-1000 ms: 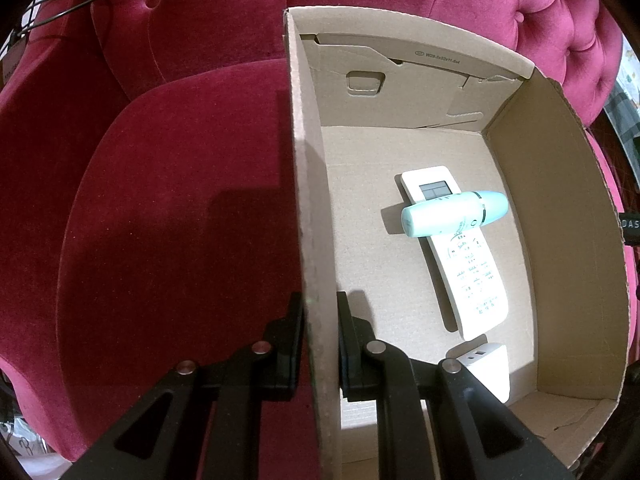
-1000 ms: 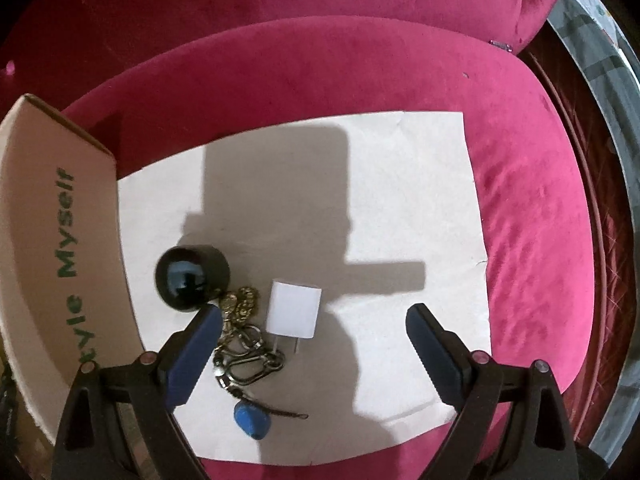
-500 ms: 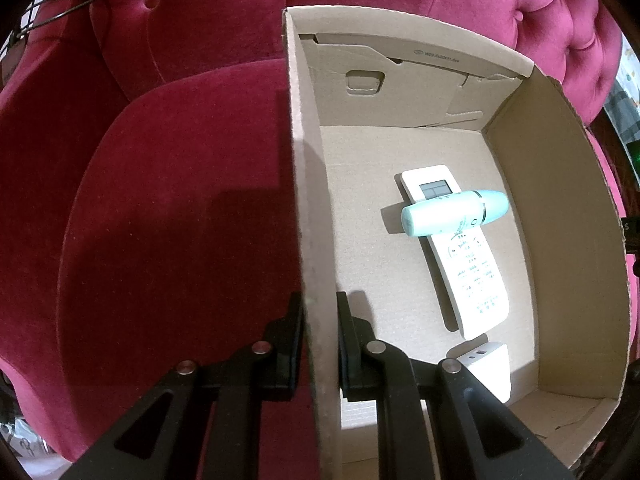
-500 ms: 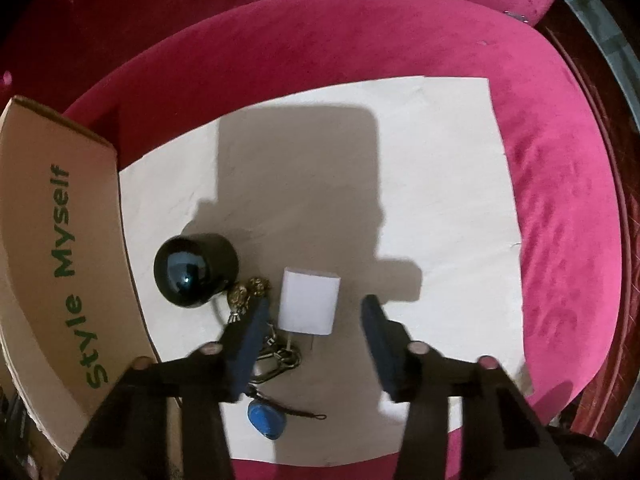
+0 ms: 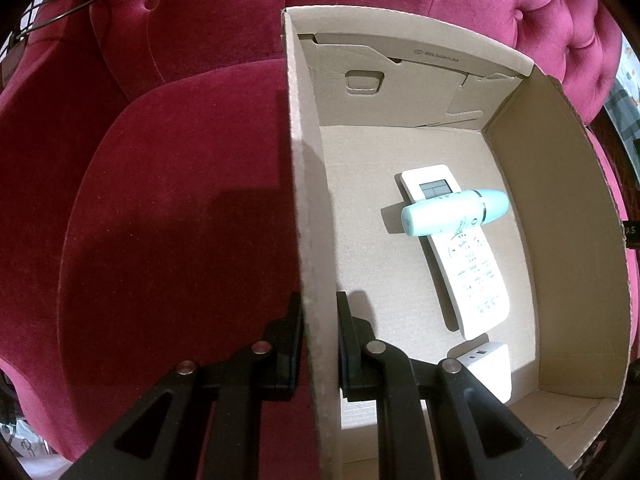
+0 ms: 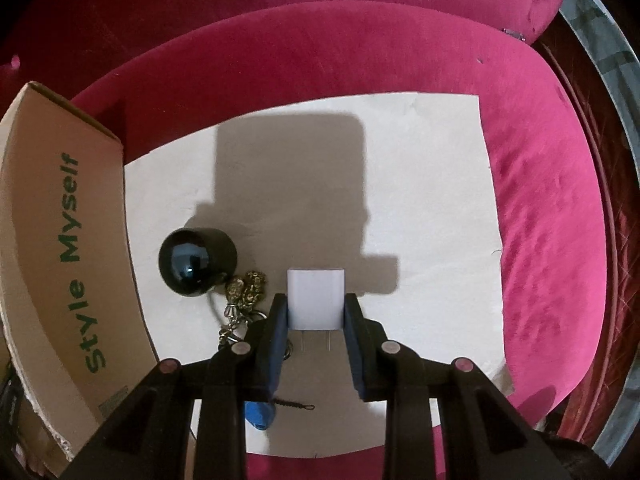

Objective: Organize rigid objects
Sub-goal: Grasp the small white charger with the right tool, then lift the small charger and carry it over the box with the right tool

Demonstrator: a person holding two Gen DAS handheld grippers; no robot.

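White charger [image 6: 316, 298] — your right gripper [image 6: 316, 312] closes onto it from wide, pads pinching; ready to lift toward the cardboard box [image 5: 316, 200] at nine o'clock — left gripper [image 5: 318, 320] clamps its wall.

1. My left gripper [image 5: 319, 344]: two matte black fingers [image 5: 286, 354] with flat inner faces, carried on black linkage arms with triangular cut-outs

2. Round silver pivot pins sit at each joint of those arms, two per side

3. My right gripper [image 6: 316, 312]: the same black linkage, with dark blue pads [image 6: 276, 344] lining the inner faces of its fingers

4. Its pivot pins look pinkish-silver, two per side

5. I can see no hand or sleeve in either view
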